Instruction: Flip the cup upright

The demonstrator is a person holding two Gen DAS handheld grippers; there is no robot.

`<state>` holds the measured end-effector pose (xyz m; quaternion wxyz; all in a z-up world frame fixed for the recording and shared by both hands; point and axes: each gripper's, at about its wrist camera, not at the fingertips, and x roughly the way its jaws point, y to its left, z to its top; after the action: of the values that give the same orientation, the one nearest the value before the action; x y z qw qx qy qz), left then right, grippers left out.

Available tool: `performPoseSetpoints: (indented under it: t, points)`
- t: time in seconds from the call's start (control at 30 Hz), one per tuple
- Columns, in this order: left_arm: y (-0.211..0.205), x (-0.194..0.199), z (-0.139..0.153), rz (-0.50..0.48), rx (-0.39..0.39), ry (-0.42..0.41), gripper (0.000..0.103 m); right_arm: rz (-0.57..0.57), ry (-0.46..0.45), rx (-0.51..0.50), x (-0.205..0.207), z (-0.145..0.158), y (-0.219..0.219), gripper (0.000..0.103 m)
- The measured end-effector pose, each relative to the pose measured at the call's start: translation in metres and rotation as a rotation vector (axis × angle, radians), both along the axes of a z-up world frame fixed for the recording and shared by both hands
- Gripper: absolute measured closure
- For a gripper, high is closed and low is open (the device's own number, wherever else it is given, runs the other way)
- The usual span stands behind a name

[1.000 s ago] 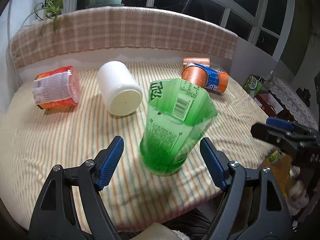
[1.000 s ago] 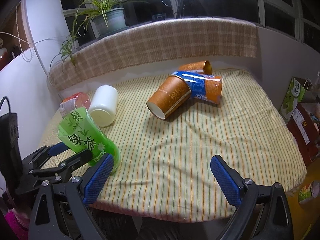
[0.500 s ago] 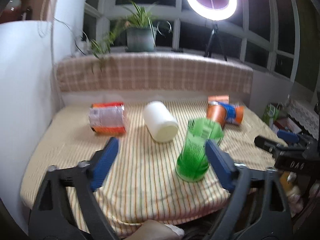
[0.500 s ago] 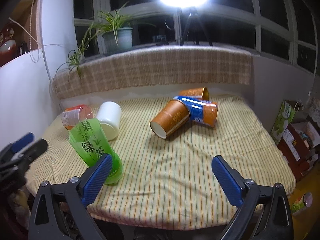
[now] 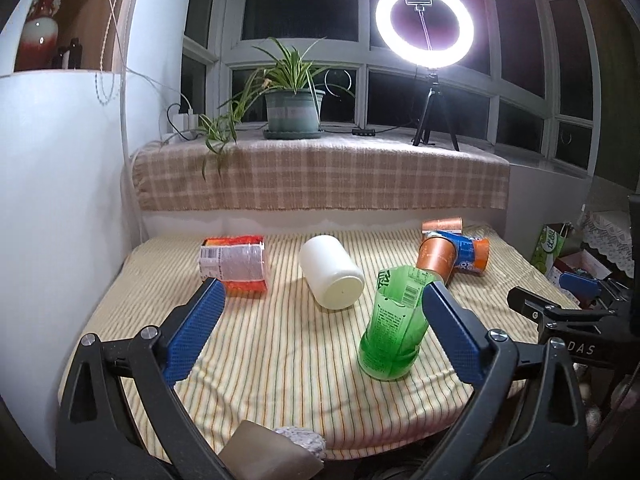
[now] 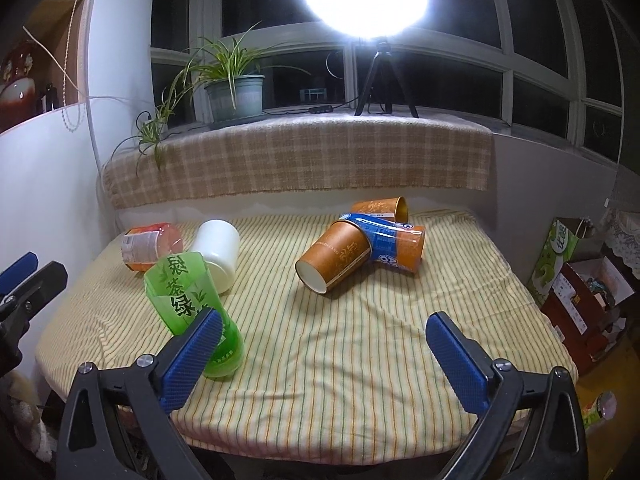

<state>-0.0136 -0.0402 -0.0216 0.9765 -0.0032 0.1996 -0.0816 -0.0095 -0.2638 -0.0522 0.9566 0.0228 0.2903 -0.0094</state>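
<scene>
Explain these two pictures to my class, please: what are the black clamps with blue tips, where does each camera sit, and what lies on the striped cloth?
No robot here: a person holds one clamp-like tool in each hand. Each picture comes from a wide-angle camera mounted on a tool, looking forward between its two blue-padded fingers. The left tool and the right tool are both open and hold nothing.

On the striped cloth a green cup stands with its mouth up. Lying on their sides are a white cup, a clear bottle with a red and white label, and three paper cups: a brown cup, a blue and orange cup and another brown one behind them.
</scene>
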Motion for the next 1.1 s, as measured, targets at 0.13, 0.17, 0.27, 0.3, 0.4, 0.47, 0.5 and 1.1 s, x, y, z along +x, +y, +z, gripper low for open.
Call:
performPoseSetpoints:
  t: [0.13,0.17,0.27,0.3,0.4,0.47,0.5,1.1]
  points:
    - [-0.0002,-0.0009,0.0016,0.002,0.000,-0.004,0.002,0.005,-0.002,0.001,-0.0021,-0.0003,0.0007,0.000]
    - [-0.0006,-0.0009,0.0018,0.003,0.002,-0.003,0.002,0.006,-0.002,0.001,-0.0023,-0.0005,0.0009,0.000]
    - [-0.0004,-0.0013,0.0016,0.002,-0.001,-0.003,0.002,0.004,0.000,0.000,-0.0027,-0.0005,0.0009,0.000]
    - [-0.0005,-0.0013,0.0017,0.002,-0.002,-0.003,0.002,0.004,0.000,0.000,-0.0025,-0.0005,0.0011,0.000]
    - [-0.0004,-0.0012,0.0019,0.003,-0.003,-0.004,0.002,0.003,-0.002,-0.001,-0.0023,-0.0002,0.0008,0.000]
    - [-0.0006,-0.0012,0.0023,0.005,-0.003,-0.005,0.002,0.003,-0.004,-0.003,-0.0031,0.0003,0.0009,0.000]
    - [-0.0003,-0.0011,0.0025,0.005,-0.004,-0.006,0.002,0.003,-0.004,-0.004,-0.0031,0.0005,0.0013,0.000]
    - [0.0050,-0.0012,0.0043,0.014,-0.005,-0.004,0.002,0.007,0.006,-0.003,-0.0018,-0.0012,0.0026,0.000]
